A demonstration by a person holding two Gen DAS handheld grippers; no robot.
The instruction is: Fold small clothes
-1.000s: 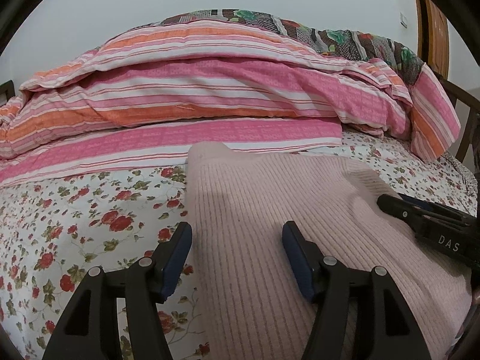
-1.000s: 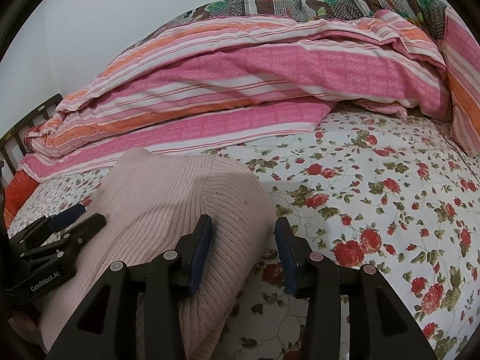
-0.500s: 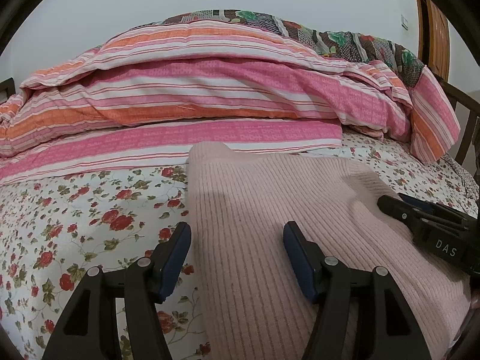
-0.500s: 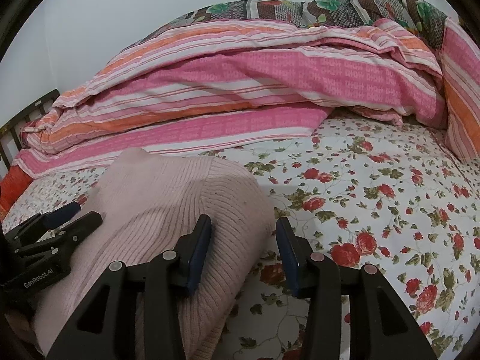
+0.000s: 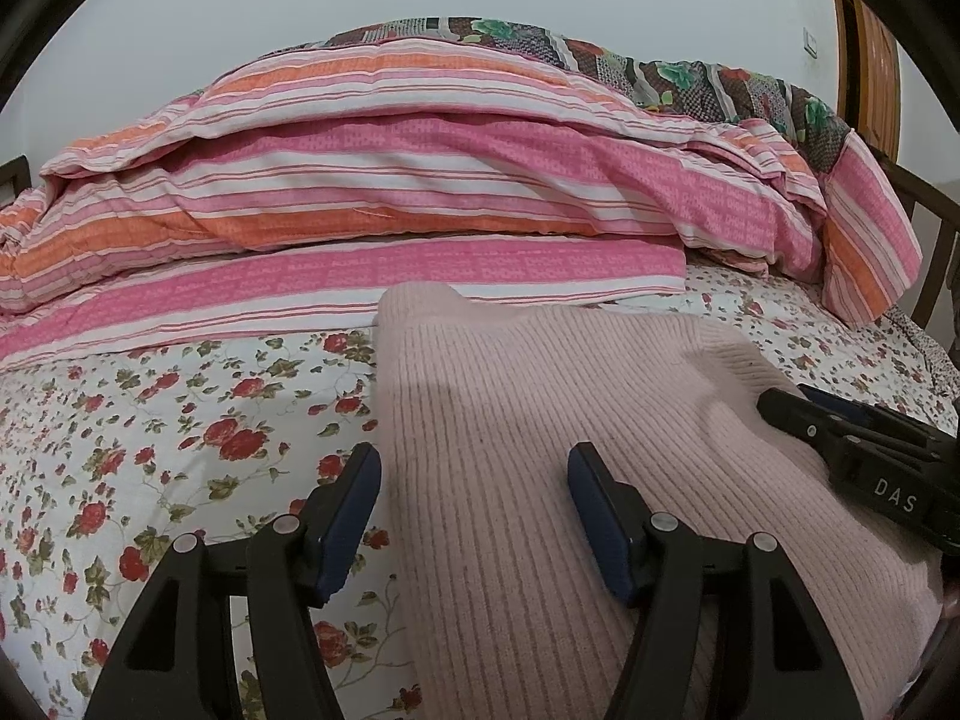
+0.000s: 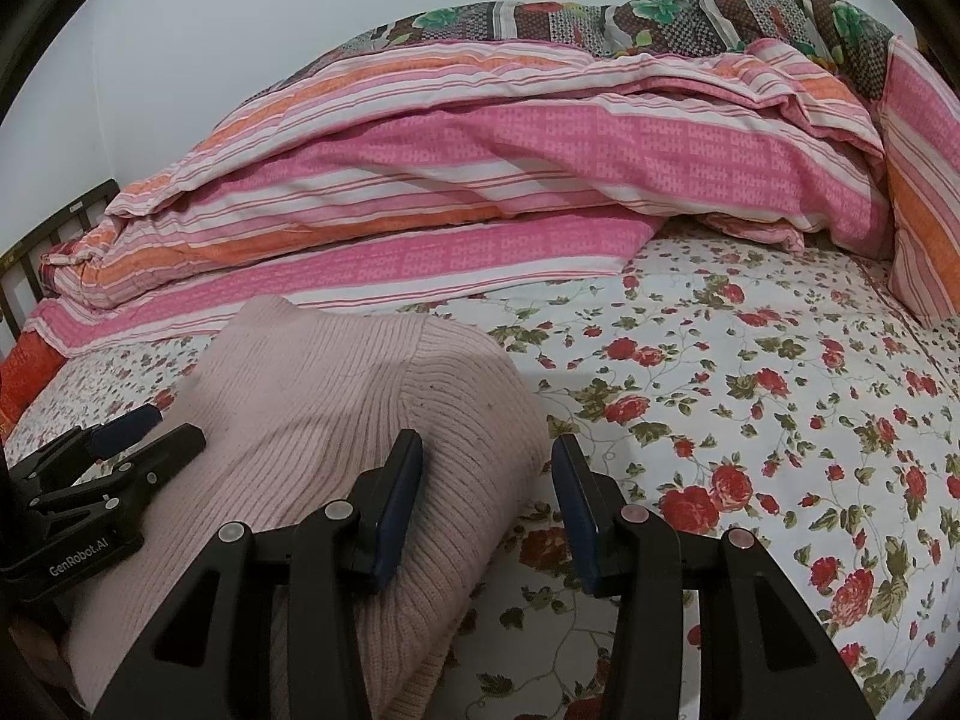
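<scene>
Black left gripper [image 5: 474, 516], right gripper [image 6: 486, 504]: blue-padded fingers [image 5: 354, 516], silver screws, white lettering, possibly "GenRobot.AI".

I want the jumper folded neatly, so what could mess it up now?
The left gripper straddles the pink ribbed sweater's left edge, so closing may also pinch the floral bedsheet. The right gripper, open at the rounded right edge, could catch only the top layer, undoing the fold. Both grippers sit close together and might bump.

Home bedroom: floral bedsheet [image 6: 750, 420], striped quilt [image 5: 420, 180], wooden bed frame [image 5: 930, 228].
</scene>
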